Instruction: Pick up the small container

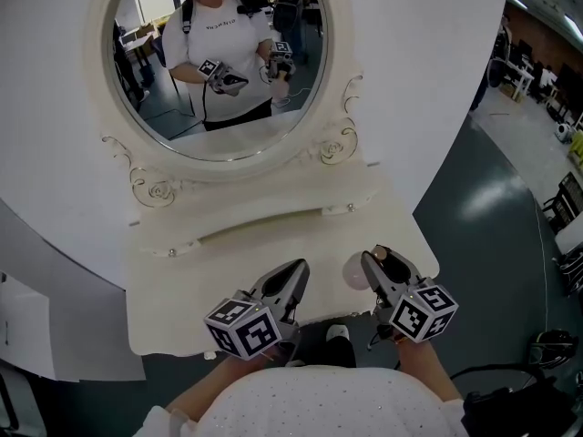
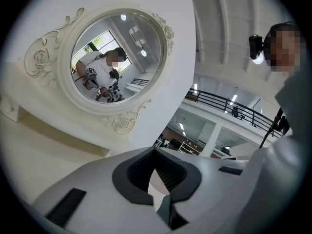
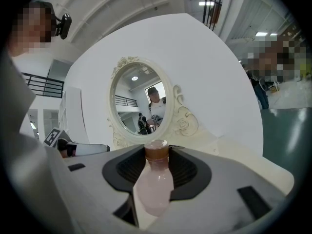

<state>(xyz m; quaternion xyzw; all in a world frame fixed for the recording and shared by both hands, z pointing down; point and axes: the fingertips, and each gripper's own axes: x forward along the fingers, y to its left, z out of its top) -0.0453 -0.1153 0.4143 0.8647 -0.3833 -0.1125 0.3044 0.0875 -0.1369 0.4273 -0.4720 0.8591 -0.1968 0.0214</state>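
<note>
The small container (image 3: pixel 155 184) is a pale pink bottle with a brown cap. My right gripper (image 3: pixel 157 152) is shut on its body, and the cap points away along the jaws. In the head view the container (image 1: pixel 355 271) shows as a pale round shape beside the right gripper (image 1: pixel 372 260), above the front right part of the cream vanity table (image 1: pixel 209 280). I cannot tell if it touches the tabletop. My left gripper (image 1: pixel 296 269) hovers over the table's front edge to the left, its tips together and holding nothing. In the left gripper view the left gripper (image 2: pixel 156 154) has nothing between its pads.
An oval mirror (image 1: pixel 219 62) in an ornate cream frame stands at the table's back against a white curved wall and reflects the person and both grippers. A raised shelf (image 1: pixel 264 212) runs below it. Dark green floor (image 1: pixel 492 208) lies to the right.
</note>
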